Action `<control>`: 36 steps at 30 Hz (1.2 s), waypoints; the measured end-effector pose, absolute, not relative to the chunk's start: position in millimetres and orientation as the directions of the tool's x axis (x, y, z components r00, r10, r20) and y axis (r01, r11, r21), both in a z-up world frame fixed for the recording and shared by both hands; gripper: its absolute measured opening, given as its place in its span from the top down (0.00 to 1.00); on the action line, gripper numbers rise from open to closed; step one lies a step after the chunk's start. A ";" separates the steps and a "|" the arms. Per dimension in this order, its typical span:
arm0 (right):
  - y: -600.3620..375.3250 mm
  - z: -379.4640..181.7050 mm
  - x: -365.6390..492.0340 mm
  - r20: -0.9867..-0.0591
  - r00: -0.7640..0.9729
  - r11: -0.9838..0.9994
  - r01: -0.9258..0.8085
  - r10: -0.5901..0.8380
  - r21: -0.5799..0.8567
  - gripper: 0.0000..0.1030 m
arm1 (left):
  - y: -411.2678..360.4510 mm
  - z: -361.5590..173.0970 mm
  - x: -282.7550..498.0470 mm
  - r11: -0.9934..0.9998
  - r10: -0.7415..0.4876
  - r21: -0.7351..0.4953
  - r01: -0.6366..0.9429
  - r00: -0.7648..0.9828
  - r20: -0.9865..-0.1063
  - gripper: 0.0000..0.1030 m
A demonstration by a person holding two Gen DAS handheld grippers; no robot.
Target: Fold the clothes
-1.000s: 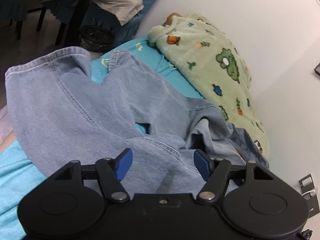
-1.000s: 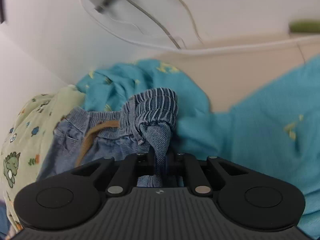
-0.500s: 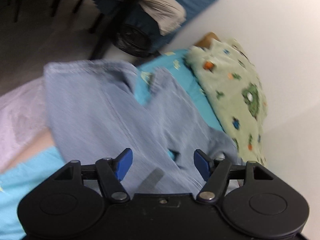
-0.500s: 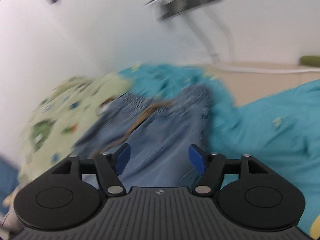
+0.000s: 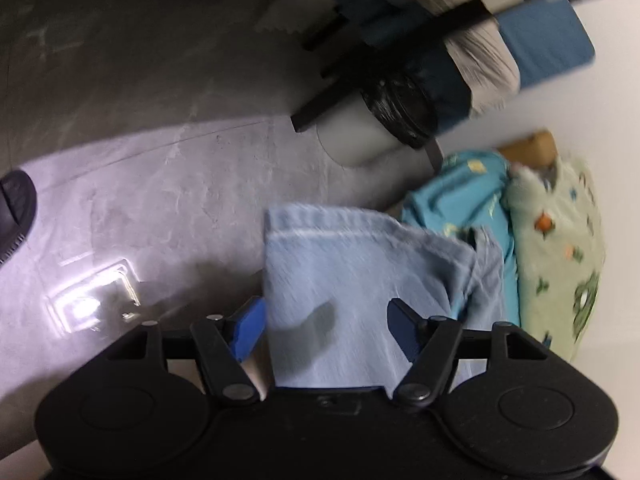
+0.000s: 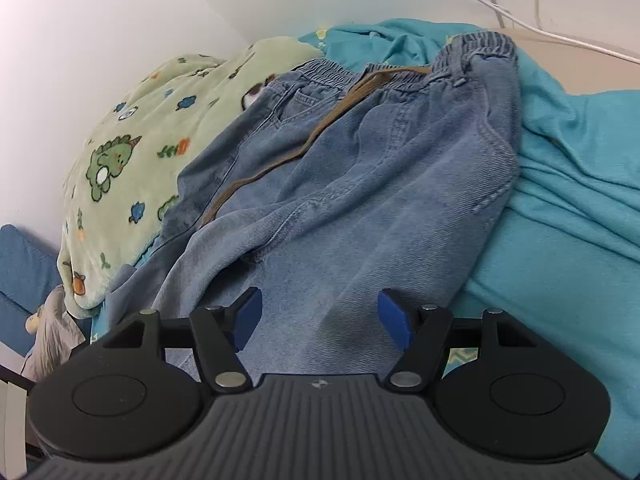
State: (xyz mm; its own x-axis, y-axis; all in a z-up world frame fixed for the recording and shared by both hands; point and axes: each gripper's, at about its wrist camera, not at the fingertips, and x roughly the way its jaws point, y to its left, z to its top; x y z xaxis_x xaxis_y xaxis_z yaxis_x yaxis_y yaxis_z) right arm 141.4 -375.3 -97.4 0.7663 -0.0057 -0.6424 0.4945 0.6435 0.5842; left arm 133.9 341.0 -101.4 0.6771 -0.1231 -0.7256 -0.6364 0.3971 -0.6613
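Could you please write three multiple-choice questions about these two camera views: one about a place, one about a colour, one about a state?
1. Where does the green dinosaur blanket lie in the right wrist view?
A. Left of the jeans
B. Right of the jeans
C. On the floor

2. What colour is the drawstring at the waistband of the jeans?
A. White
B. Brown
C. Red

3. How does the right gripper stand?
A. Shut on the waistband
B. Shut on the teal sheet
C. Open, holding nothing

Answers:
1. A: the blanket lies between the wall and the left side of the jeans.
2. B: a brown cord runs down from the elastic waistband.
3. C: the blue pads stand apart above the denim, which lies loose on the teal sheet.
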 end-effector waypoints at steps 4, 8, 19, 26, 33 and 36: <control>-369.4 -102.0 152.7 -0.659 0.752 0.657 0.498 -0.001 0.567 0.34 | 354.0 -123.3 140.3 0.350 -0.112 -0.678 -0.646 0.690 -0.715 0.38; -362.3 -104.1 163.6 -0.672 0.740 0.682 0.492 0.000 0.542 0.34 | 367.3 -141.4 151.4 0.319 -0.138 -0.735 -0.599 0.738 -0.661 0.40; -353.6 -101.4 164.8 -0.679 0.734 0.715 0.485 -0.020 0.504 0.34 | 361.2 -78.8 143.7 0.464 -0.120 -0.785 -0.410 0.849 -0.514 0.97; -352.5 -97.8 156.7 -0.672 0.740 0.721 0.471 -0.009 0.509 0.34 | 371.1 -55.8 82.1 0.408 -0.070 -0.793 -0.453 0.850 -0.522 0.97; -347.8 -98.8 156.5 -0.679 0.734 0.749 0.447 0.004 0.489 0.34 | 381.2 -112.6 43.5 0.249 -0.137 -0.732 -0.634 0.725 -0.675 0.97; -344.6 -100.2 159.7 -0.684 0.730 0.762 0.438 0.009 0.477 0.34 | 383.4 -113.8 36.3 0.236 -0.154 -0.730 -0.642 0.717 -0.680 0.89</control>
